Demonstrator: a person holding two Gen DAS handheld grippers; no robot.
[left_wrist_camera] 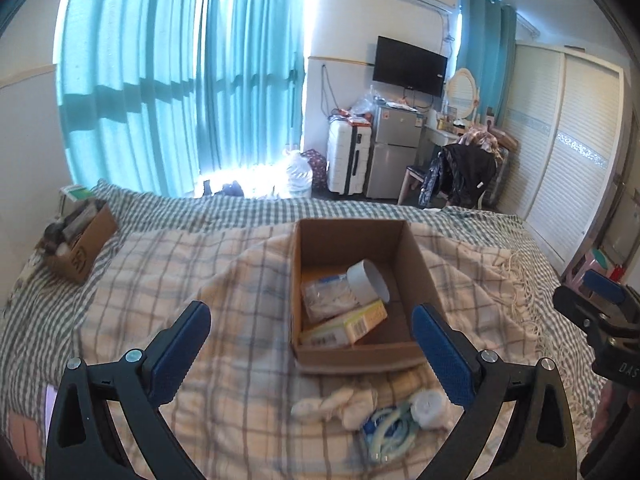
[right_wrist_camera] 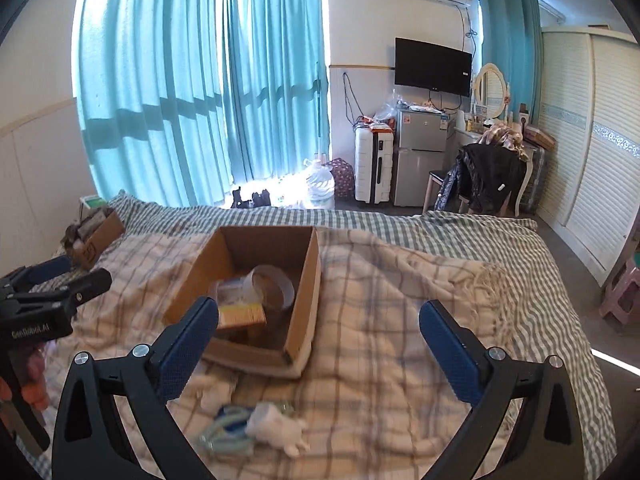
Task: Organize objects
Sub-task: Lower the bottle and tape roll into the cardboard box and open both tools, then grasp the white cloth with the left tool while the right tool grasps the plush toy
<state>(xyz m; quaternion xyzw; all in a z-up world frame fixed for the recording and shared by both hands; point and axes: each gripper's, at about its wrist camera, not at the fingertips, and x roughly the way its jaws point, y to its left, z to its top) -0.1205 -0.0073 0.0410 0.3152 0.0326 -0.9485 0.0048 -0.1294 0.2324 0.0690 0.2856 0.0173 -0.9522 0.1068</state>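
An open cardboard box [left_wrist_camera: 416, 256] sits on the checked blanket; it also shows in the right wrist view [right_wrist_camera: 308, 280]. Inside lie a white cup on its side [left_wrist_camera: 366, 282], a clear packet [left_wrist_camera: 326, 296] and a yellow carton [left_wrist_camera: 348, 326]. In front of the box lie white socks [left_wrist_camera: 336, 406], a blue-green ring bundle [left_wrist_camera: 390, 430] and a white roll [left_wrist_camera: 430, 408]; the same bundle [right_wrist_camera: 228, 432] and a white item [right_wrist_camera: 280, 430] show in the right wrist view. My left gripper [left_wrist_camera: 312, 334] is open and empty above the box's near side. My right gripper [right_wrist_camera: 320, 334] is open and empty, right of the box.
A second cardboard box [left_wrist_camera: 80, 240] full of things sits at the bed's far left. Beyond the bed are teal curtains, a white suitcase [left_wrist_camera: 348, 160], a small fridge [left_wrist_camera: 394, 152], a chair with clothes [left_wrist_camera: 460, 172] and a wardrobe [left_wrist_camera: 568, 152]. A pink stool [right_wrist_camera: 622, 292] stands right.
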